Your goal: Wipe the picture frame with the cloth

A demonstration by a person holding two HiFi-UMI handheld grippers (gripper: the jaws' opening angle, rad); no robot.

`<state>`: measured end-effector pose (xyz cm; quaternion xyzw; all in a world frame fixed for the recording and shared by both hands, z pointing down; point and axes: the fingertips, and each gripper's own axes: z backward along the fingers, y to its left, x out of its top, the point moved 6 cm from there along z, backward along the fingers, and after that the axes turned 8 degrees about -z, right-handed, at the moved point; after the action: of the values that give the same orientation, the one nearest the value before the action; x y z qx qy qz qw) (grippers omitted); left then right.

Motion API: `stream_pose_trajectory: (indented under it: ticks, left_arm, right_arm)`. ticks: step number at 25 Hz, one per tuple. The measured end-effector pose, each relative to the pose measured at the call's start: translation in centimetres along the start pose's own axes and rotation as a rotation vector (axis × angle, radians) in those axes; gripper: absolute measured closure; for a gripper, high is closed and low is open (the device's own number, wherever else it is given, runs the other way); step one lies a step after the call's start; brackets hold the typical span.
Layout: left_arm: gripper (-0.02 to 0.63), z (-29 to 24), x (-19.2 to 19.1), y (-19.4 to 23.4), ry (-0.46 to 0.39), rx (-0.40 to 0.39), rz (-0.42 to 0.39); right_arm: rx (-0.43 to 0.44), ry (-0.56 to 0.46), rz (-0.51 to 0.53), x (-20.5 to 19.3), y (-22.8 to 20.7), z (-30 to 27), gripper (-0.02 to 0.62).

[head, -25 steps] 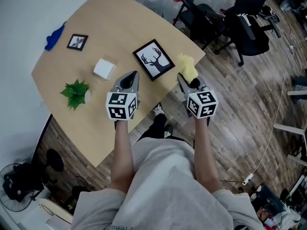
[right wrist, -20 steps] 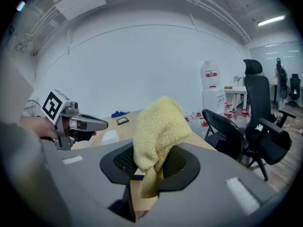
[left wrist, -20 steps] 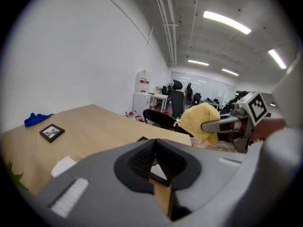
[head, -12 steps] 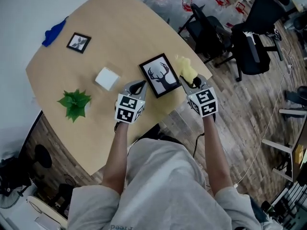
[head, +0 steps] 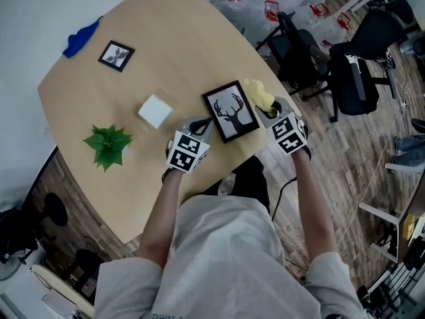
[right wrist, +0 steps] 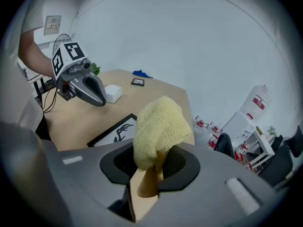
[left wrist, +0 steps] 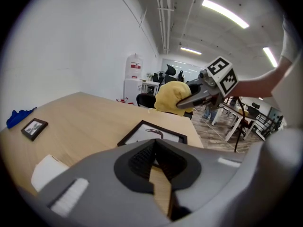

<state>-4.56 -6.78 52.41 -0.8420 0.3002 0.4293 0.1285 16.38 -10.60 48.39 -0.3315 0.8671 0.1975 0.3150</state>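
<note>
At the bottom of the head view, the person's two bare forearms reach up toward the middle of the frame. The left gripper (head: 204,123) has its jaws drawn together with nothing between them. In the left gripper view its tips (left wrist: 152,144) meet over bare tabletop, just short of the black-framed picture of a deer's head with antlers (head: 232,110).

That picture frame (left wrist: 161,132) lies flat just right of centre in the head view, close to the lower-right edge of the pale wooden table (head: 166,58). The left gripper's tip sits at its lower-left corner; I cannot tell whether they touch.

The right gripper (head: 268,113) is clamped tight on a bunched yellow terry cloth (head: 259,96). The right gripper view shows the cloth (right wrist: 158,124) bulging out above the closed jaws (right wrist: 150,167). The cloth sits at the frame's upper-right corner, beside its right edge.

Further up and left on the table:
- a white rectangular block (head: 155,111);
- a small green leafy plant (head: 107,145) at the left;
- a small black-framed picture (head: 116,54);
- a crumpled blue cloth (head: 81,40) at the far edge.

Black office chairs (head: 299,52) stand on the wooden floor at upper right.
</note>
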Motion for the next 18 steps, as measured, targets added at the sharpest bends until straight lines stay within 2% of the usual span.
stream_pose_trajectory:
  ticks: [3,10,18]
  left_arm:
    - [0.554,-0.5,0.2,-0.3,0.013,-0.011,0.016]
    - [0.554,-3.0,-1.0,-0.3,0.097,-0.008,-0.002]
    - [0.555,-6.3,-2.2,-0.8,0.238,-0.047,-0.07]
  right_arm:
    - [0.031,0.036,0.065,-0.4,-0.2,-1.3,0.505]
    - [0.15,0.089,0.243,-0.7,-1.2,-4.8,0.506]
    - [0.222,0.116,0.388,-0.7,-3.7,-8.4,0.506]
